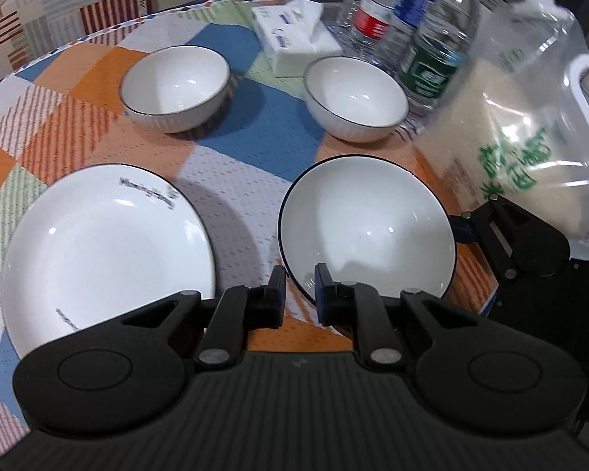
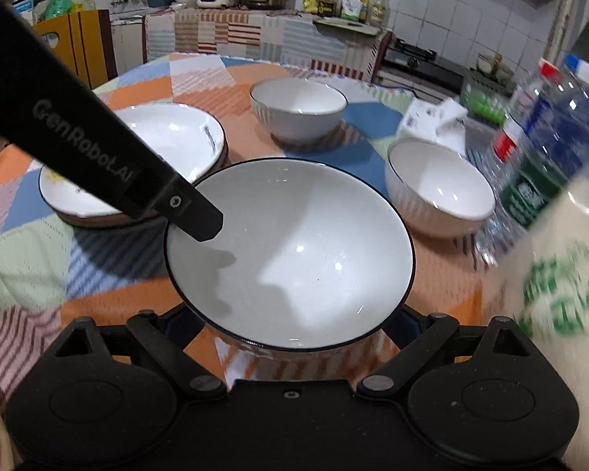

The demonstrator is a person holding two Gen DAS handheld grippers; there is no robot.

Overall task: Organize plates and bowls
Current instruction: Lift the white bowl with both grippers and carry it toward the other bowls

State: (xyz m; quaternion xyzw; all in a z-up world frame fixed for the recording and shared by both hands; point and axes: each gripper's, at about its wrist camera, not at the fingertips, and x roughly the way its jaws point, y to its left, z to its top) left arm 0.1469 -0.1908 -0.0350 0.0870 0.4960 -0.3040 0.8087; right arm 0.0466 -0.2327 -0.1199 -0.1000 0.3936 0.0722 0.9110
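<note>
While both hands are up over the bench [image 1: 231, 180], the thing getting handled is the dark-rimmed plate [image 1: 367, 227], a deep white one sitting between the two sets of tongs. The left tongs [image 1: 300, 288] are pinched nearly together on its near rim, one pad outside and one inside the edge, so that's a proper clamp. From the other camera you can see the left tool's black finger [image 2: 192, 216] reaching over the plate's rim on that side. The right tongs [image 2: 294, 324] have the same plate [image 2: 290, 251] sitting across them, arms spread wide on either side of its underside; the pads are hidden under the plate, so I honestly can't tell if they're squeezing it or just sitting open around it. The plate looks tilted and maybe lifted off the cloth, hard to be sure with the fisheye.

Just left of it, a wider white plate [image 1: 106, 251] with grey lettering on its rim lies flat on the patchwork tablecloth [image 1: 70, 117]. Further back are two ribbed white bowls, the left bowl [image 1: 176, 86] and the right bowl [image 1: 355, 98], well apart from each other. Behind them sit a tissue pack [image 1: 294, 35] and a cluster of water bottles [image 1: 408, 27], and a clear pouch of rice [image 1: 518, 133] stands just right of the held plate.
</note>
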